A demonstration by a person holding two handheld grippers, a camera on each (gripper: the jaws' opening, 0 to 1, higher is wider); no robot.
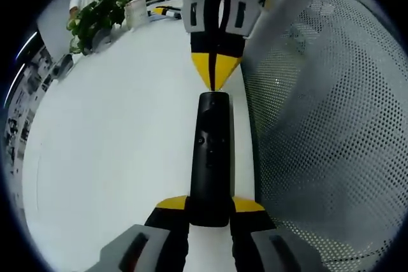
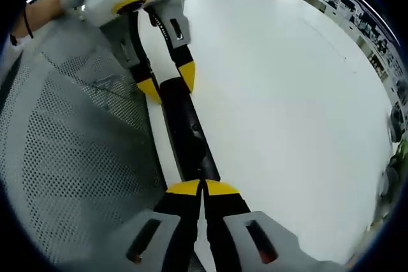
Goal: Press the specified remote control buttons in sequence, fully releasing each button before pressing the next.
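A long black remote control (image 1: 211,157) lay flat on the white desk (image 1: 115,138), close beside a grey mesh chair back (image 1: 325,132) that stood along one edge of the desk. It looked like a hard plastic stick, thin and light. I guessed it would not bend, but it could slide easily on the smooth top or tip over if pushed from one side. Its small buttons (image 1: 205,141) sat along the top face, so the best place to hold it seemed to be the two long sides, near one end, with the buttons left free.

The left gripper (image 1: 210,211) did just that. Its yellow-tipped jaws sat on either side of the near end of the remote and pinched it there, low down on the desk. In the right gripper view the same gripper (image 2: 167,84) came in from the top, slanting down to that end of the remote (image 2: 188,138).

The right gripper (image 2: 203,188) had its two yellow tips pressed together with nothing between them, like one pointed finger. That point rested at the other end of the remote, aimed along it. I could not tell if it was truly touching. From the other side it (image 1: 215,71) hung tip down just over that far end.

A green plant (image 1: 95,17) stood at the far edge of the desk, well apart from it all.
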